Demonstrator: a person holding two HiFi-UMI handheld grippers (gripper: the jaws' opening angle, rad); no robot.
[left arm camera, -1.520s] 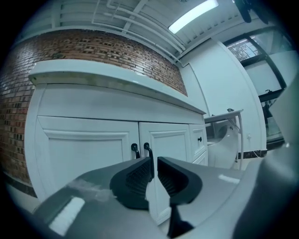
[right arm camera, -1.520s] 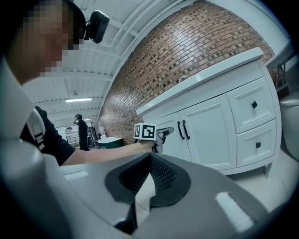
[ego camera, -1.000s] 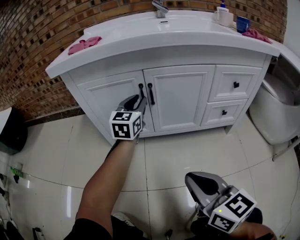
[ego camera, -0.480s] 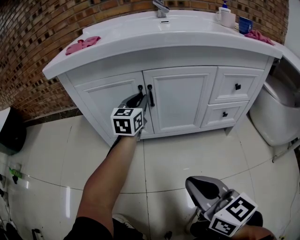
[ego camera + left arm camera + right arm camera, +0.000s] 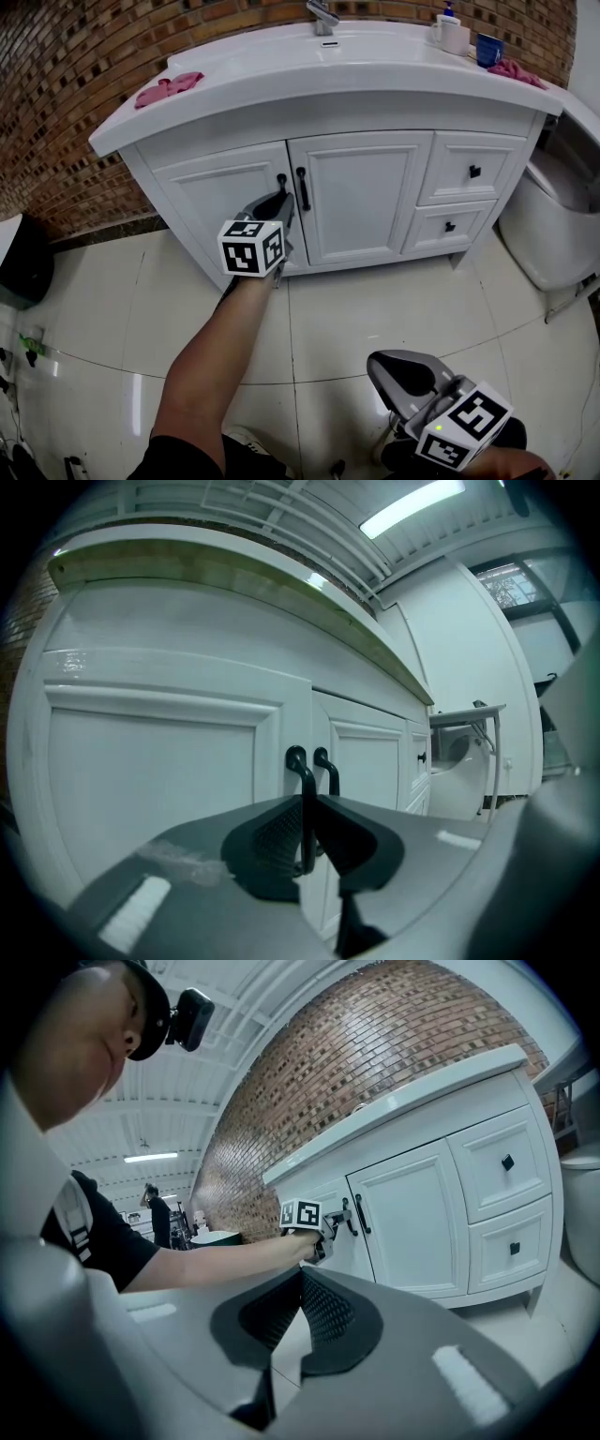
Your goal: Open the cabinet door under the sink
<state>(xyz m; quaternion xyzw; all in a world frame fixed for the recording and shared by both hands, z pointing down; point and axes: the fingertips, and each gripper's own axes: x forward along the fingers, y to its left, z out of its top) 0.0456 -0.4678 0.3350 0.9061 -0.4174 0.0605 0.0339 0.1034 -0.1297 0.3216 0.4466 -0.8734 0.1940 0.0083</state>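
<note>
- Left gripper (image 5: 281, 200) at far centre, up against left cabinet door (image 5: 225, 192) under sink (image 5: 323, 47).
- Jaws closing, narrow, on either side of black left door handle (image 5: 308, 822); pads seemingly touching the bar, contact hard to confirm.
- Left cabinet door shut, flush with right door (image 5: 361, 192); right door handle (image 5: 303, 187) just beside gripped one, untouched.
- Right gripper (image 5: 302, 1272) near, low right, over tiled floor (image 5: 394, 300), well apart from cabinet; jaws together, nothing between.
- Pink cloth (image 5: 169, 89) lying on counter (image 5: 375, 80), far left.
</note>
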